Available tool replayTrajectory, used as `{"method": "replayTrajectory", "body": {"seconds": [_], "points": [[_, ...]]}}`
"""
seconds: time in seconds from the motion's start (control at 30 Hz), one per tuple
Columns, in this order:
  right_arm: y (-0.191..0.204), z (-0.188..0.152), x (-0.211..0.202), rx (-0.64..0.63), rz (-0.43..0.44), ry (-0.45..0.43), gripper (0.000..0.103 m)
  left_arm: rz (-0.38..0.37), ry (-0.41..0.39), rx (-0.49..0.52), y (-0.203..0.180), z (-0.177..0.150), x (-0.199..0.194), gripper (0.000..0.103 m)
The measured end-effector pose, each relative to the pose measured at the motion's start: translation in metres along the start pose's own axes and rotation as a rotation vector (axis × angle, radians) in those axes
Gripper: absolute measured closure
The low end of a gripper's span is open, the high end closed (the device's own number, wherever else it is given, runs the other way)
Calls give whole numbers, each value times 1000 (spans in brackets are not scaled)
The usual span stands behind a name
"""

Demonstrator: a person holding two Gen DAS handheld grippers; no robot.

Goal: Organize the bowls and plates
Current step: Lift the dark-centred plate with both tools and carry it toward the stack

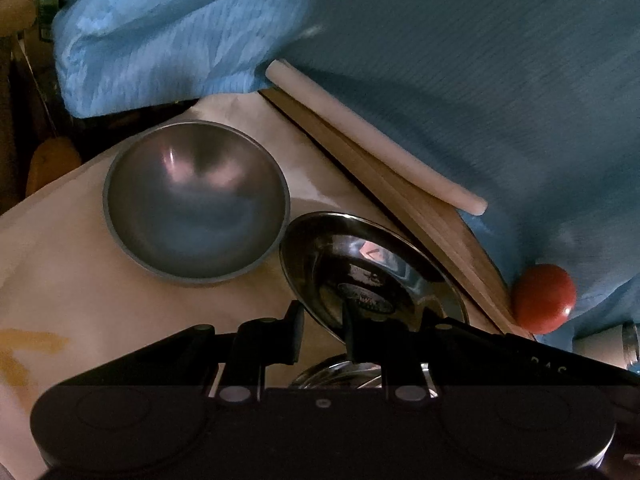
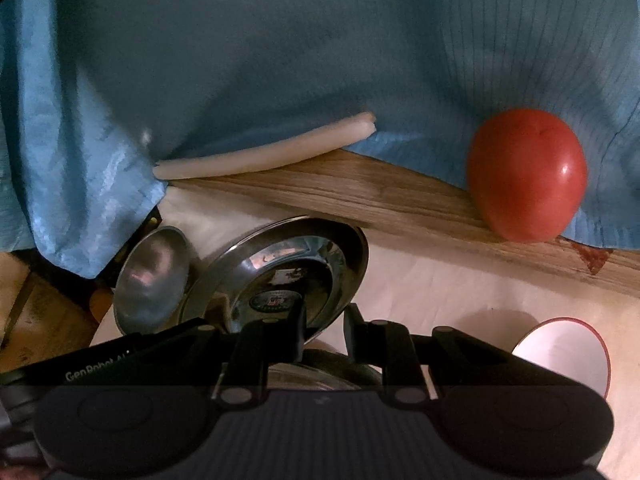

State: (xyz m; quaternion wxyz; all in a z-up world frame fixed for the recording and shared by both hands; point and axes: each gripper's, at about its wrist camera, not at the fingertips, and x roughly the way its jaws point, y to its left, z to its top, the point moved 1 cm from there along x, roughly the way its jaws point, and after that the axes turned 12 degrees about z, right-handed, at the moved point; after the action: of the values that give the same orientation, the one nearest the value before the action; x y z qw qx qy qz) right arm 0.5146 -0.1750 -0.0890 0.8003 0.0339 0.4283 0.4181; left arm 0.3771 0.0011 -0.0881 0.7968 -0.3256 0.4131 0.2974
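Observation:
A shiny steel plate (image 1: 372, 276) is held tilted above the pale table cloth, and both grippers grip its rim. My left gripper (image 1: 322, 330) is shut on its near edge. My right gripper (image 2: 324, 330) is shut on the same plate (image 2: 288, 276) from the other side. A grey-blue bowl (image 1: 196, 200) stands upright on the cloth to the left of the plate; it shows in the right wrist view (image 2: 154, 276) too. Another steel dish (image 2: 320, 376) lies under the plate, mostly hidden by the gripper.
A wooden board (image 2: 400, 200) runs behind the plate, with a white roll (image 2: 264, 152) and a red tomato (image 2: 526, 174) on it. A blue cloth (image 2: 280, 60) hangs behind. A white bowl with a red rim (image 2: 568, 354) stands at the right.

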Motion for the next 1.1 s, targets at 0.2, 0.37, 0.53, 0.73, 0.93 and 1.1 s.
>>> {"method": "replayTrajectory", "body": {"seconds": [0.2, 0.37, 0.53, 0.73, 0.93, 1.1], "points": [[1, -5, -6, 12, 14, -2, 81, -5, -4, 11, 3, -4, -6, 81], [3, -7, -10, 14, 18, -8, 81, -8, -13, 16, 2, -5, -11, 81], [7, -8, -15, 7, 23, -19, 81, -12, -27, 18, 4, -4, -17, 81], [10, -11, -19, 4, 31, -25, 81, -18, -33, 18, 8, -5, -23, 81], [13, -14, -24, 1, 39, -38, 81, -23, -47, 20, 9, -6, -29, 82], [15, -16, -30, -5, 46, -51, 81, -25, -56, 24, 10, -7, -36, 82]]}}
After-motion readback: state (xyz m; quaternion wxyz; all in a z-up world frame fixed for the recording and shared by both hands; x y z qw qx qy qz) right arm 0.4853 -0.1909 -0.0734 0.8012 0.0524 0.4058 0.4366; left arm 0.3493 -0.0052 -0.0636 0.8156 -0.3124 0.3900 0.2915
